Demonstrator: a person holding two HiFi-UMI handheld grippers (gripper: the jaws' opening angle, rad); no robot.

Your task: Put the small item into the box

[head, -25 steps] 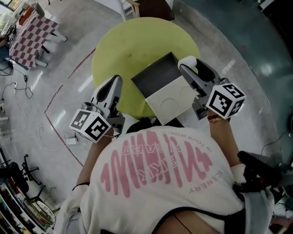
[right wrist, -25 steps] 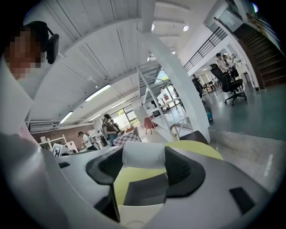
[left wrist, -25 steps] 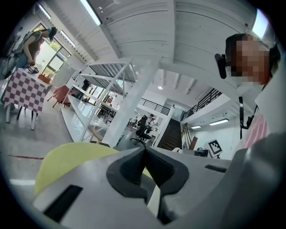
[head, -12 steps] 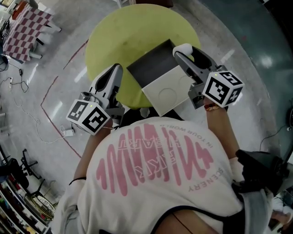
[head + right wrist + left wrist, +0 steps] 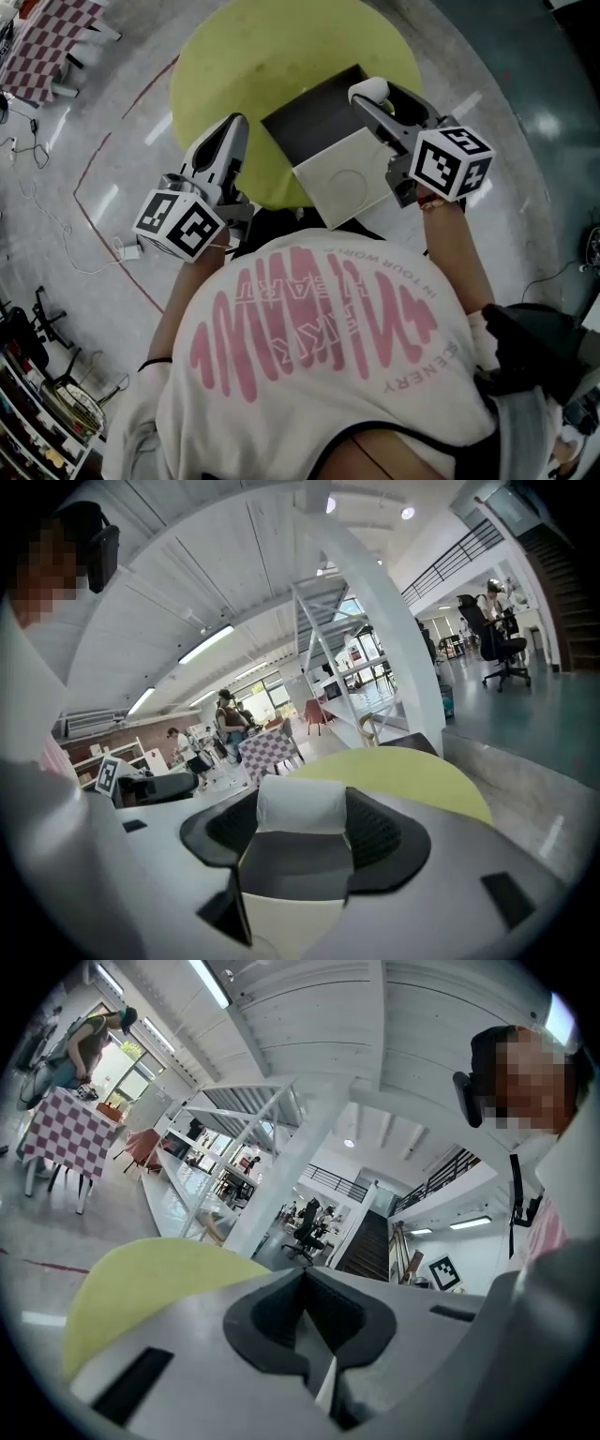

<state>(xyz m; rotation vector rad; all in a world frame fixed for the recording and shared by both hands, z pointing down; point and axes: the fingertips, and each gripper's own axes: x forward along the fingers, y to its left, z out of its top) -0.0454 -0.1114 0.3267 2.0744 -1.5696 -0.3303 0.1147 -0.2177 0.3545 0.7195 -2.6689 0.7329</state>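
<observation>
A box (image 5: 309, 131) with a dark inside stands on the round yellow-green table (image 5: 253, 56), its white lid (image 5: 342, 183) folded out toward me. My right gripper (image 5: 373, 101) is shut on the small white item (image 5: 369, 88), which hangs at the box's right rim. In the right gripper view the white item (image 5: 302, 803) sits between the jaws, with the box's dark inside (image 5: 295, 864) right below. My left gripper (image 5: 230, 141) hovers over the table's near left edge, apart from the box. Its jaws meet with nothing between them (image 5: 307, 1283).
A checkered table (image 5: 52, 19) stands on the floor at the far left, beside a red floor line (image 5: 94, 178) and loose cables (image 5: 56, 234). In the right gripper view, people stand around that checkered table (image 5: 267, 747), and a white pillar (image 5: 394, 649) rises behind.
Both grippers have sunk a little toward the table. The right one, still holding the white item, has edged closer to the box's rim.
</observation>
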